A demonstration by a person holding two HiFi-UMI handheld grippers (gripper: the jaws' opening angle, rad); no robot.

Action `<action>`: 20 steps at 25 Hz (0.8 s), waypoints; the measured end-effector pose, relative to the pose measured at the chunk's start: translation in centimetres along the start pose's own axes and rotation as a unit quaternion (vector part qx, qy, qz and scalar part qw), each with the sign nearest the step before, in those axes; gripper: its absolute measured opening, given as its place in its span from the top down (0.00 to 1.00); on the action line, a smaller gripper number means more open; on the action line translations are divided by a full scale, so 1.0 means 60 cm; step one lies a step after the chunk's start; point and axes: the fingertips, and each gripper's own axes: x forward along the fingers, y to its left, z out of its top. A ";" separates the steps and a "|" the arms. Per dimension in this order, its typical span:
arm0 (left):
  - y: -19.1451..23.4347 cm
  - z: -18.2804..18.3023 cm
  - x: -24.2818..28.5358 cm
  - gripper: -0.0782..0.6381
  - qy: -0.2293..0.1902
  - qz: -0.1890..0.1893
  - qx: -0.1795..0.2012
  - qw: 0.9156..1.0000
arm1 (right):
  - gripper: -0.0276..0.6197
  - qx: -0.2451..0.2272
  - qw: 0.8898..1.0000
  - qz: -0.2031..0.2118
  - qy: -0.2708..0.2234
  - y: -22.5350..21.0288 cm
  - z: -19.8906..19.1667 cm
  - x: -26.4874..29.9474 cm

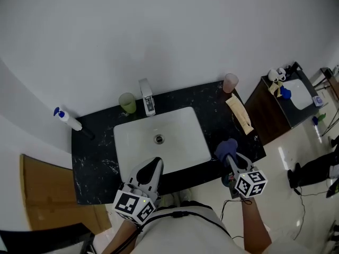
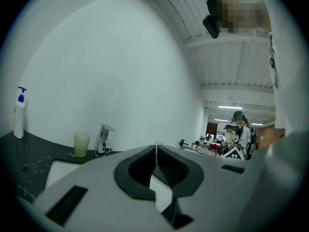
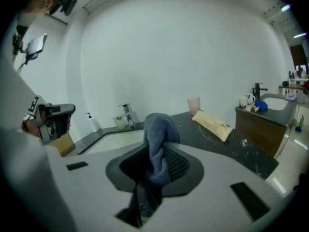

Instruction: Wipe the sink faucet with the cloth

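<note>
Nearest, the left gripper (image 1: 155, 167) hovers with jaws together and empty over the front edge of the sink (image 1: 123, 142), likely out of the way. The right gripper (image 1: 231, 159) pinches the blue-grey cloth (image 3: 157, 129) so a wad protrudes for wiping. Farther back, the chrome faucet (image 1: 147, 97) stands behind the basin, beside a green cup (image 1: 127, 102)

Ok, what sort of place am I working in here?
Probably a mock bathroom vanity in a lab or workshop: a white sink and faucet set in a black counter, a second sink unit standing beside it, and people at cluttered benches behind.
</note>
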 end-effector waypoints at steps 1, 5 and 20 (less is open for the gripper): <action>-0.002 0.002 -0.001 0.88 0.000 -0.001 0.001 1.000 | 0.85 0.016 1.000 0.000 0.015 -0.006 -0.020 0.009; 0.000 0.003 -0.009 0.88 -0.005 0.000 0.005 1.000 | 0.84 0.043 0.996 -0.014 0.071 -0.022 -0.083 0.038; 0.015 0.024 -0.030 0.88 -0.003 0.027 0.005 1.000 | 0.59 -0.086 0.985 -0.033 0.144 -0.008 -0.096 0.055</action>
